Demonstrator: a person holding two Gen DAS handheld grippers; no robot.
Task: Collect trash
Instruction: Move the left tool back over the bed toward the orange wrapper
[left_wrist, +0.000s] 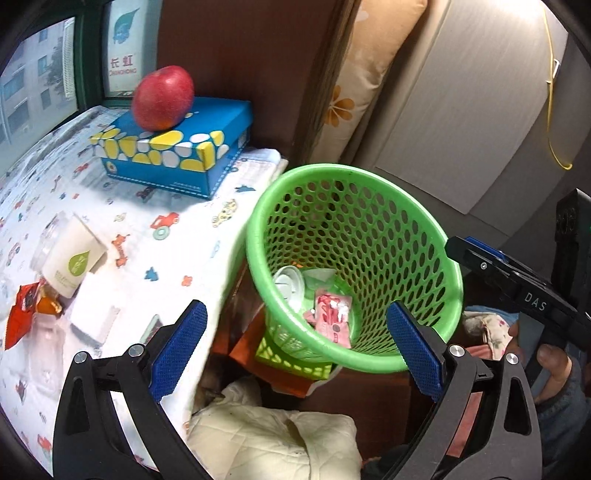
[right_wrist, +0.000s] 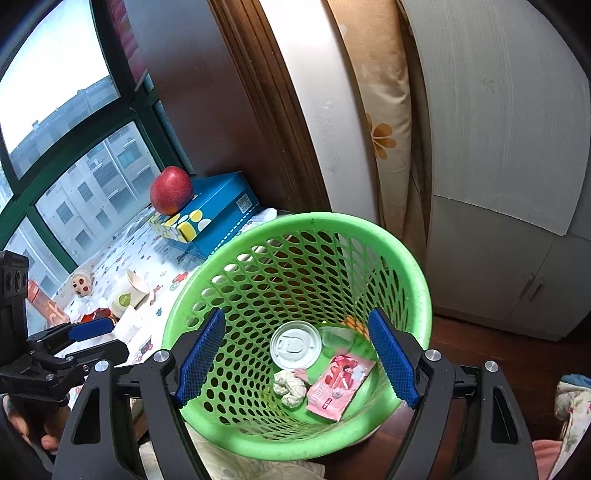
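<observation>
Green perforated basket (right_wrist: 406, 291); pink wrapper (right_wrist: 338, 387) and white lid (right_wrist: 295, 345) inside; red apple (left_wrist: 163, 98) on a blue box (left_wrist: 207, 147) with yellow and white spots; worktop (left_wrist: 122, 221) cloth white with small cartoon cars; blue-padded black fingers (right_wrist: 201, 356).

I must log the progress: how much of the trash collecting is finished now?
Done: the green basket already holds a pink wrapper, a white lid and crumpled tissue. In hand: nothing; both grippers are open. Left: the paper cup and orange wrapper on the table.
</observation>
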